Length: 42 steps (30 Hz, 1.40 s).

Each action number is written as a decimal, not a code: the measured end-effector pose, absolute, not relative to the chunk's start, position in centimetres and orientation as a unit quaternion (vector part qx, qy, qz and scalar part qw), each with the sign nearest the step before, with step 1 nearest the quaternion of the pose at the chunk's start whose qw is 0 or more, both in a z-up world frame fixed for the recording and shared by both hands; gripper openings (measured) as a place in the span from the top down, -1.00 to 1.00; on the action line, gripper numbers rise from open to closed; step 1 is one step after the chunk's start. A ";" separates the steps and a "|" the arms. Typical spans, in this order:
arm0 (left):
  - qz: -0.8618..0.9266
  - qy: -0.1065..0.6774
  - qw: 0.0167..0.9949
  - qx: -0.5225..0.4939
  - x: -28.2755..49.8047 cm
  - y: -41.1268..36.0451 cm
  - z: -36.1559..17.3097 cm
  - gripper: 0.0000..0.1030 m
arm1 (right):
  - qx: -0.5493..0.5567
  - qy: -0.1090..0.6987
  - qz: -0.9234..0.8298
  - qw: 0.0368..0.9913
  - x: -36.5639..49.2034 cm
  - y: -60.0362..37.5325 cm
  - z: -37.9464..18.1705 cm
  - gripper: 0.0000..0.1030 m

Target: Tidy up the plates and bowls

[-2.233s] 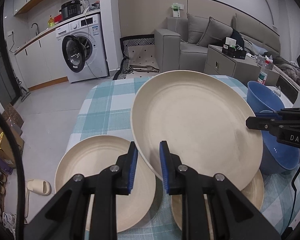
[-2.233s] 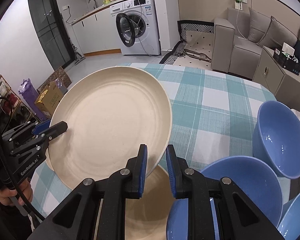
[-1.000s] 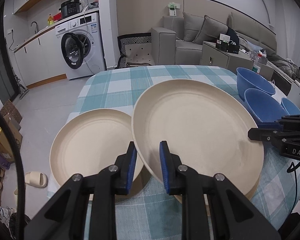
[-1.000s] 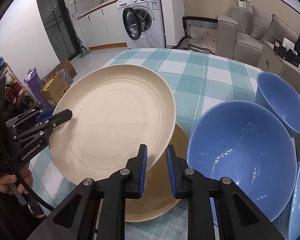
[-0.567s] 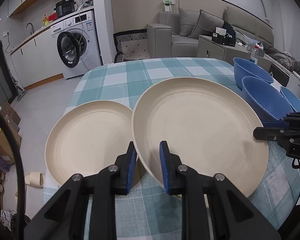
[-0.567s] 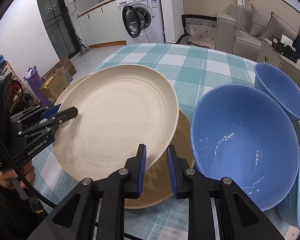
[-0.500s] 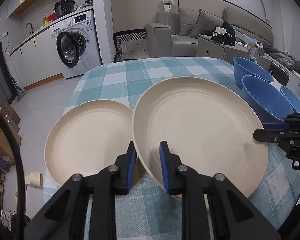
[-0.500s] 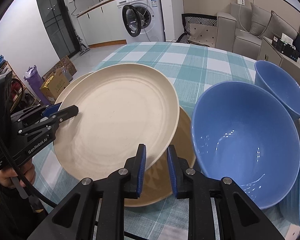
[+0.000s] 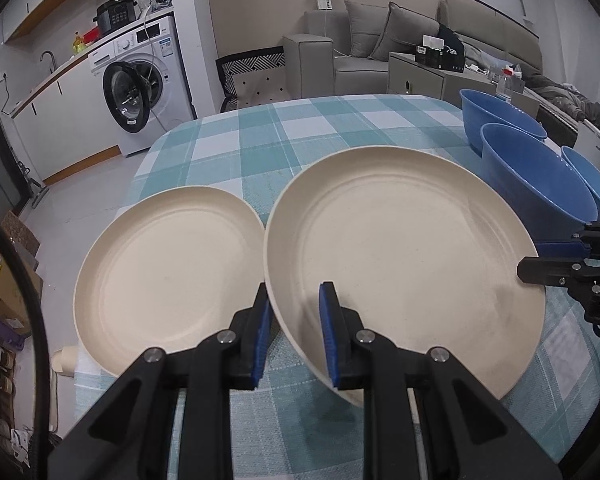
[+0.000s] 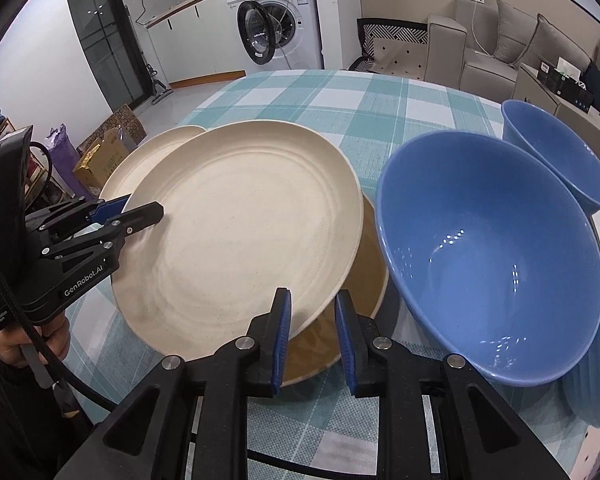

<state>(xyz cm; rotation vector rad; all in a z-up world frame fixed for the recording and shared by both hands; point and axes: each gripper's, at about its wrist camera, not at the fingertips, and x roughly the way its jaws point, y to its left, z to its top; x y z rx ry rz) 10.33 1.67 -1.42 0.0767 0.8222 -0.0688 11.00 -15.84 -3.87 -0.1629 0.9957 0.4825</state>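
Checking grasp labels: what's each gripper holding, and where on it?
Both hold the same cream plate by its rim. The left gripper clamps the edge nearest it; the right gripper clamps the opposite edge. The plate is tilted above another plate.

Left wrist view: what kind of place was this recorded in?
Most likely a small open-plan flat, kitchen running into living room. A washing machine sits under a counter with a sink tap, a grey sofa stands against the far wall, and a table with a checked cloth fills the foreground.

Both wrist cameras look steeply down along their fingers, close above the surface, sharing the cream plate.
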 end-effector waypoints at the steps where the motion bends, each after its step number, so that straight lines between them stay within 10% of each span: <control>1: -0.033 0.400 0.915 0.040 10.4 1.5 -1.5 0.61 | -0.077 0.473 0.228 0.848 11.0 -15.9 -3.9 0.56; 42: -0.040 0.428 0.898 0.096 9.9 -0.9 -3.5 0.43 | -0.113 0.479 0.190 0.849 10.5 -16.0 -5.1 0.54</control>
